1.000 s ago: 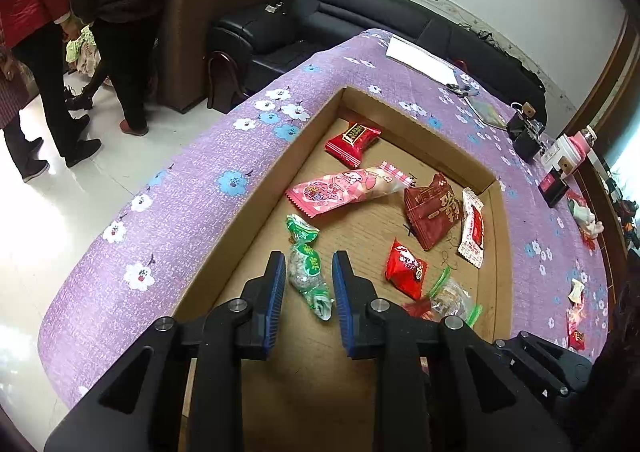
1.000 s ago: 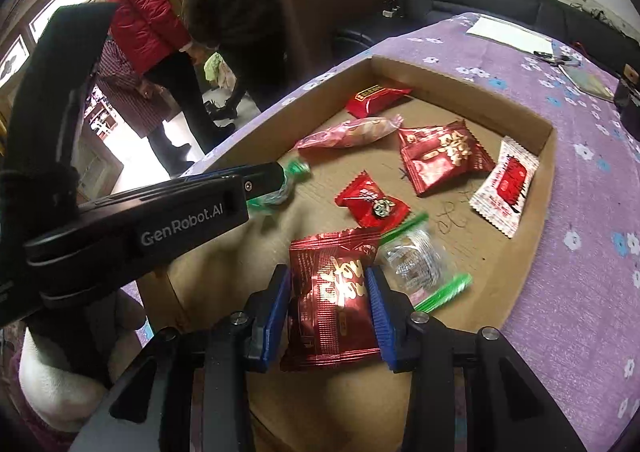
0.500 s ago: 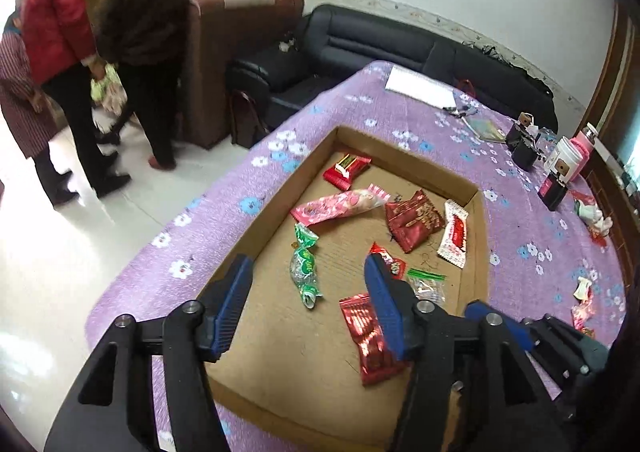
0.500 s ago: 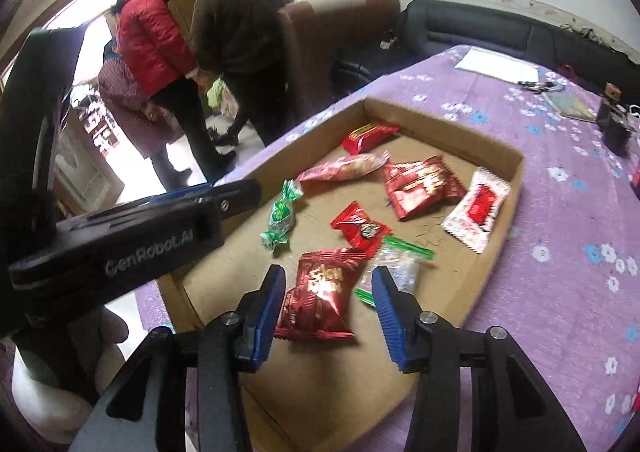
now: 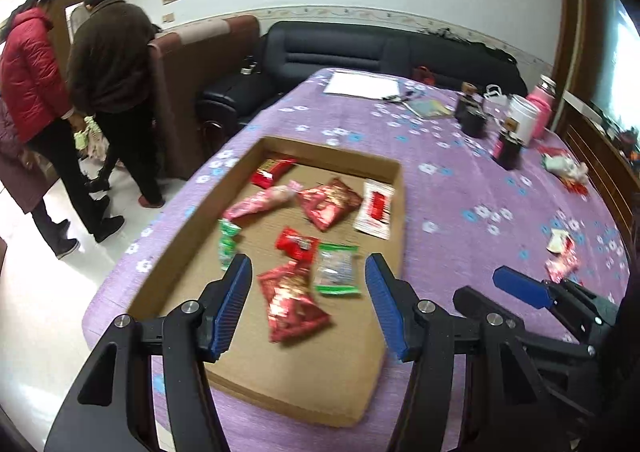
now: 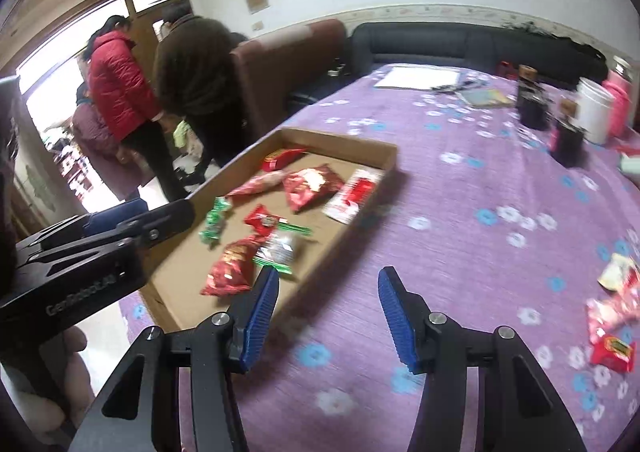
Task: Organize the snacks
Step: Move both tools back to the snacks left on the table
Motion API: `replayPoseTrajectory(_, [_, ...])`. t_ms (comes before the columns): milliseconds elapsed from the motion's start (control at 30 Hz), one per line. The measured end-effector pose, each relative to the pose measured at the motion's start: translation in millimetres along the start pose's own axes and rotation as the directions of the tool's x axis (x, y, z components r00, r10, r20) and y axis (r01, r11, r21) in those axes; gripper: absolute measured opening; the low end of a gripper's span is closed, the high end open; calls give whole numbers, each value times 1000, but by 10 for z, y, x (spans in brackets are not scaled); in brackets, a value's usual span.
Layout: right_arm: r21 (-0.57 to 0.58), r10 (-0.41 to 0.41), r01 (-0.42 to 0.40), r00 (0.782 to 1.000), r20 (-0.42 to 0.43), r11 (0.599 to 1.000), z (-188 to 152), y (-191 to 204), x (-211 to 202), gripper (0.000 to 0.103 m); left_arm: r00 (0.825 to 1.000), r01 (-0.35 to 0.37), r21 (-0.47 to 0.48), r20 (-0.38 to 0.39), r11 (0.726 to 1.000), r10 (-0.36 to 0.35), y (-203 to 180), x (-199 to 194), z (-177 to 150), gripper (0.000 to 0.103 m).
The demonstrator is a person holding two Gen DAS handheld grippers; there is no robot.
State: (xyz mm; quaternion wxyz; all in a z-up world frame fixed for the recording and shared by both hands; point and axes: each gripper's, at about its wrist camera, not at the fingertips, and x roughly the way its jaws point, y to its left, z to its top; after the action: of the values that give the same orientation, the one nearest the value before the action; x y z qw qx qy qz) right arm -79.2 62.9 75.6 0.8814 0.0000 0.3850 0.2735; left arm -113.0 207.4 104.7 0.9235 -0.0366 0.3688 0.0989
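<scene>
Snacks, eight of them, are lying in one cardboard tray point(image 5: 400, 212) on the purple cloth point(image 6: 460, 212). More packets point(image 6: 612, 316) are sitting outside it. Left gripper point(image 5: 308, 304) and right gripper point(image 6: 328, 312) are hanging open, holding nothing, right jaws just widening.

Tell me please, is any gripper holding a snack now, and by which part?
Nothing is held. The left gripper and right gripper both have open, empty jaws; the red packet lies free in the cardboard tray.

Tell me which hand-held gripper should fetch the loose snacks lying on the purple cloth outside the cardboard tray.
Probably right. The right hand-held gripper is open and empty over the purple cloth, with the loose snacks on its side. The left hand-held gripper, also open and empty, faces the cardboard tray.
</scene>
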Motion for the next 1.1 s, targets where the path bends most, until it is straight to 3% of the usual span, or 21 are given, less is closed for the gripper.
replayPoseTrajectory(533, [195,-117,105,992,52,975,-159,-1033,-470,54,997,70,71,-50,995,-66,-558,-48,-156,58])
replayPoseTrajectory(700, [272,-181,154,980,78,950,-196,-1420,-683,54,992,108,73,-72,991,-103,-641,-52,-212,58])
replayPoseTrajectory(867, [340,-281,236,955,92,910,-229,-1833,-915,54,984,164,56,-85,985,-159,-681,-75,-254,58])
replayPoseTrajectory(1000, [403,-328,275,943,66,873,-308,-2183,-1010,54,979,189,59,-90,980,-183,-716,-58,-277,58])
replayPoseTrajectory(1100, [449,-325,277,945,31,849,-399,-2381,-966,54,974,206,52,-105,977,-200,-738,-18,-286,58])
